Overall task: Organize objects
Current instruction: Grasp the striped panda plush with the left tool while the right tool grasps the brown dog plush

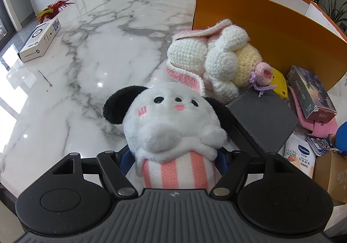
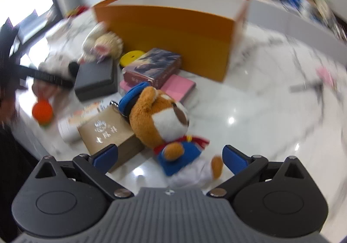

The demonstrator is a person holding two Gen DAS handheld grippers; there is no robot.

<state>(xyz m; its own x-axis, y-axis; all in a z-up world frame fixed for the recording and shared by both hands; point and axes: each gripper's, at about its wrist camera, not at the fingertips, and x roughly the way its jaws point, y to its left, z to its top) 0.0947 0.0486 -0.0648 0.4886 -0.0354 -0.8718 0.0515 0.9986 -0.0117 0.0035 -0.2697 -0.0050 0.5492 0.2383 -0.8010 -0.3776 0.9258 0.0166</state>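
My left gripper [image 1: 173,162] is shut on a white plush dog [image 1: 171,117] with black ears and a pink-striped body, held above the marble table [image 1: 104,52]. A crocheted white and pink bunny [image 1: 208,56] lies just beyond it against the orange box [image 1: 271,23]. My right gripper [image 2: 170,156] is open around the lower body of a brown plush bear [image 2: 160,121] in blue hat and blue clothes, lying on the table. The orange box [image 2: 173,32] stands behind it. The right wrist view is motion-blurred.
A dark grey box [image 1: 262,117], a photo card box [image 1: 312,93], pink items [image 1: 321,128], a Vaseline pack [image 1: 301,158] and a brown carton [image 2: 108,132] crowd the box's front. A white box [image 1: 39,41] and a thin metal tool [image 1: 44,78] lie at left. An orange ball [image 2: 42,110] sits at far left.
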